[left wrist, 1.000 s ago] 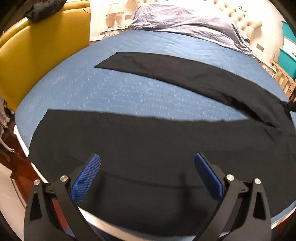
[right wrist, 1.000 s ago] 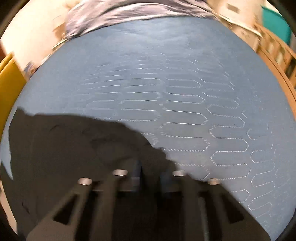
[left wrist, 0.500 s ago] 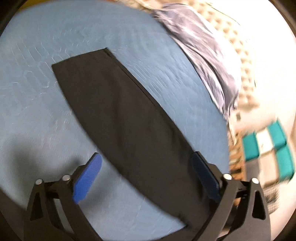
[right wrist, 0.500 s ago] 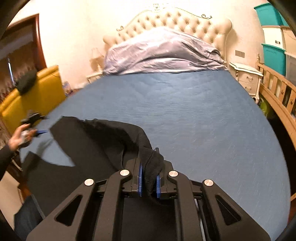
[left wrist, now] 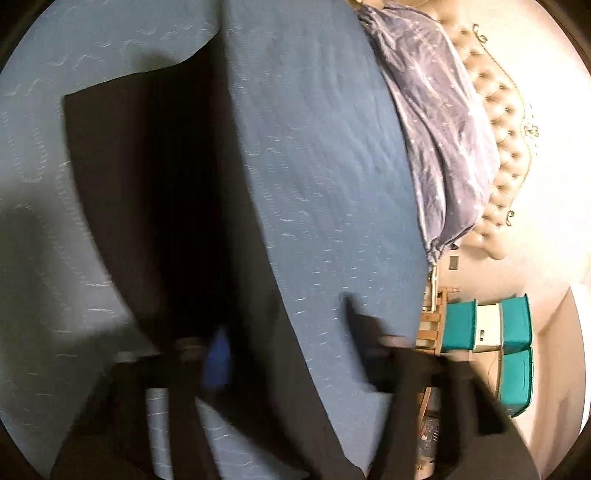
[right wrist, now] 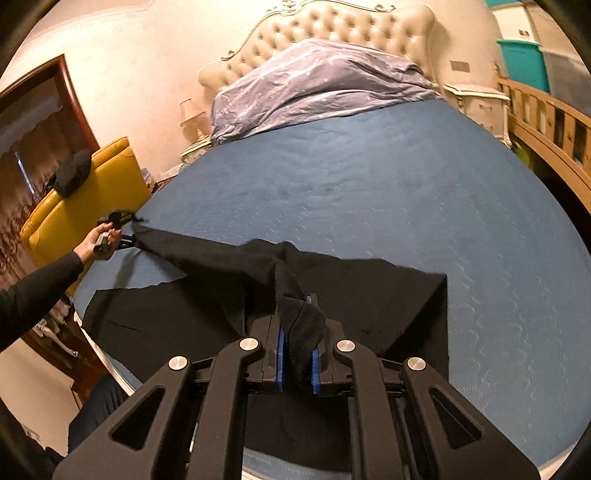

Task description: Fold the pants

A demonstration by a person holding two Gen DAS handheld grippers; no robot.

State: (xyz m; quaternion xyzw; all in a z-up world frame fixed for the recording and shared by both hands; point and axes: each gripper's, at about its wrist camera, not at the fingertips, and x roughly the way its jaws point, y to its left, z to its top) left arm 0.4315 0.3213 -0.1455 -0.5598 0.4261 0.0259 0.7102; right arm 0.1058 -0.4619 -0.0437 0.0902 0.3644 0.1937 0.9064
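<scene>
Black pants lie across the near part of a blue bed. My right gripper is shut on a bunched fold of the pants near the waist, held a little above the mattress. From there one leg stretches taut to the left, tapering into my left gripper, which a hand holds at the bed's left edge. The other leg lies flat below it. In the blurred left wrist view, the dark pants run between the fingers of my left gripper.
A lilac duvet is piled against the tufted headboard. A yellow armchair stands by the left bed edge. A wooden rail and teal bins are on the right side.
My left gripper has swung over to the far leg, and its fingers have come together on the leg's end. My right gripper has lifted the waist fold off the mattress, pulling the leg taut.
</scene>
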